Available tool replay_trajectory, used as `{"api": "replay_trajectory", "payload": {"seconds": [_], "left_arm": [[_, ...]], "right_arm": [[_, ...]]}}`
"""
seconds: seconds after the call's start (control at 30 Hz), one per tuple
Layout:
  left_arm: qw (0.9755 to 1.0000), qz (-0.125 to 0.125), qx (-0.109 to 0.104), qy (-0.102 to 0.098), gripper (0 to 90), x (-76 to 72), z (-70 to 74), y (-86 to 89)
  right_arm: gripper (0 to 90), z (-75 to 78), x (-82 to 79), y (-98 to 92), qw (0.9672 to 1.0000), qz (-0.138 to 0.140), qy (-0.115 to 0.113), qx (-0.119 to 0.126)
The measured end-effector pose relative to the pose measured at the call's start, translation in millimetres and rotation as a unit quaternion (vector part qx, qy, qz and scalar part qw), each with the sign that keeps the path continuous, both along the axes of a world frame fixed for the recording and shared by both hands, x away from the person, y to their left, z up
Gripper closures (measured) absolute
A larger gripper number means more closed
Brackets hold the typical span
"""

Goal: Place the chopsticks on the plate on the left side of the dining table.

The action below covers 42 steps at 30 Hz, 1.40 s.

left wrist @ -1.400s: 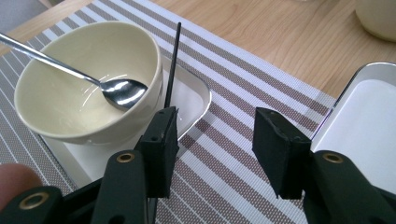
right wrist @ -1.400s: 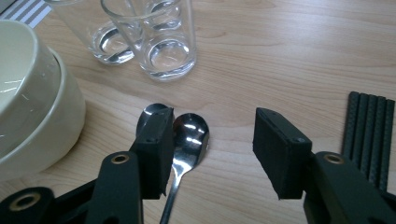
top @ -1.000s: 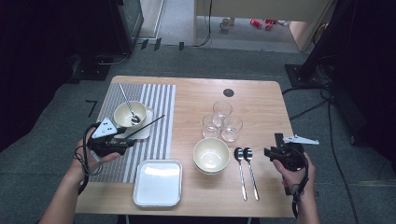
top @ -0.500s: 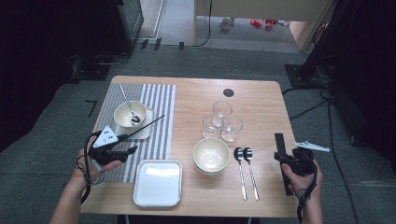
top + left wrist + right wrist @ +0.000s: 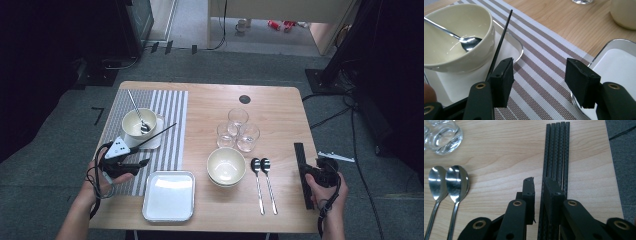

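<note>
My right tongs (image 5: 538, 185) have just been closing on one black chopstick (image 5: 545, 157); next, lift cleanly. Left tongs (image 5: 537, 73) gape, empty.

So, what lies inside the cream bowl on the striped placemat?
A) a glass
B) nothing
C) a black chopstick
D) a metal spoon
D: in the left gripper view a metal spoon rests inside the cream bowl, while the black chopstick passes outside its rim.

In the right gripper view, the near ends of the black chopsticks (image 5: 556, 150) are hidden behind the gripper, so a grip on them cannot be told. The spoon handles (image 5: 431, 220) are cut off by the bottom edge.
</note>
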<state>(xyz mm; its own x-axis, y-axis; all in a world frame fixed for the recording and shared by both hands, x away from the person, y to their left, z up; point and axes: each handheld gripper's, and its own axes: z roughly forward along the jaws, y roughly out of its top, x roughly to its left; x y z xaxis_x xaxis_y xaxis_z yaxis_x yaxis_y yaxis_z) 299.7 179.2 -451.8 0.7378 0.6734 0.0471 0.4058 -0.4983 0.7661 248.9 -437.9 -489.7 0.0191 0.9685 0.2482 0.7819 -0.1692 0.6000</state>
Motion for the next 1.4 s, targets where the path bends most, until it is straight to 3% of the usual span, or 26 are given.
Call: {"api": "replay_trajectory", "payload": {"seconds": [0.2,0.97,1.4], "left_arm": [[1.0000,-0.001,-0.001,0.002,40.6,-0.4,-0.9,-0.2],[1.0000,-0.004,0.001,0.005,41.0,-0.3,-3.7,-2.1],[0.9999,-0.005,-0.009,0.008,41.0,0.2,-3.1,-0.5]], "right_arm": [[79.7,-5.0,1.8,-1.2,0.9999,0.003,0.004,0.009],[79.9,-8.1,2.7,1.6,0.9999,0.010,0.013,-0.001],[79.7,-6.8,1.8,-3.4,0.9999,0.003,0.010,0.012]]}}
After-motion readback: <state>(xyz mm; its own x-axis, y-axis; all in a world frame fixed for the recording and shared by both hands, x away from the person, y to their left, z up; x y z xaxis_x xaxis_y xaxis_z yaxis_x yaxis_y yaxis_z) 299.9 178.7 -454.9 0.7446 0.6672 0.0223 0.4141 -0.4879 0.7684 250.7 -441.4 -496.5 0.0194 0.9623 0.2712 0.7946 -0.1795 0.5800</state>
